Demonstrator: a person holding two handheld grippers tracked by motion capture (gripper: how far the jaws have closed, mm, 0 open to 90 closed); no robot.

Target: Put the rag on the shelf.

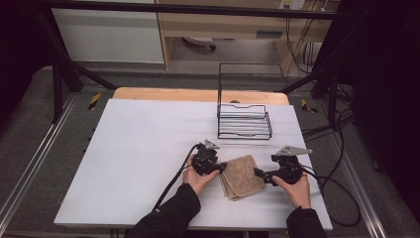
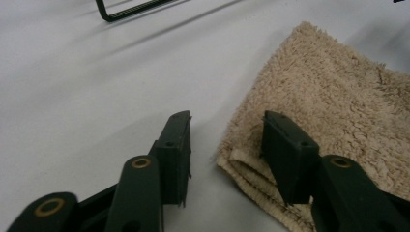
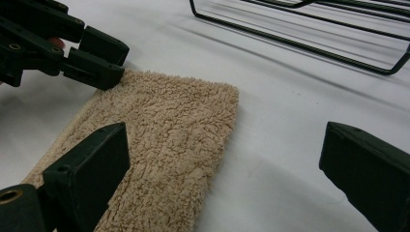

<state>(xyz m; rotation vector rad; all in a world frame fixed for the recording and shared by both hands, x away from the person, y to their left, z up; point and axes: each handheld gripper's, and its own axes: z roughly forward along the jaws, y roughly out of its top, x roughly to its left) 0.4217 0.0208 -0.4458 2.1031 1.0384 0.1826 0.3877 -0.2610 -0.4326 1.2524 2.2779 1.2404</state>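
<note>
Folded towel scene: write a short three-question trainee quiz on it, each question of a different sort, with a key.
1. True or false: the folded towel lies inside the wire rack.
2. Which gripper has its jaws spread wider? A) left gripper B) right gripper
3. Fill in: in the left gripper view, one jaw of the left gripper rests on the towel's corner and the other stands over the bare ____.

Key
1. False: the towel lies on the white table, nearer the person than the rack.
2. B: its jaws stand far apart, one over the towel's edge, one over the table.
3. table.
</note>
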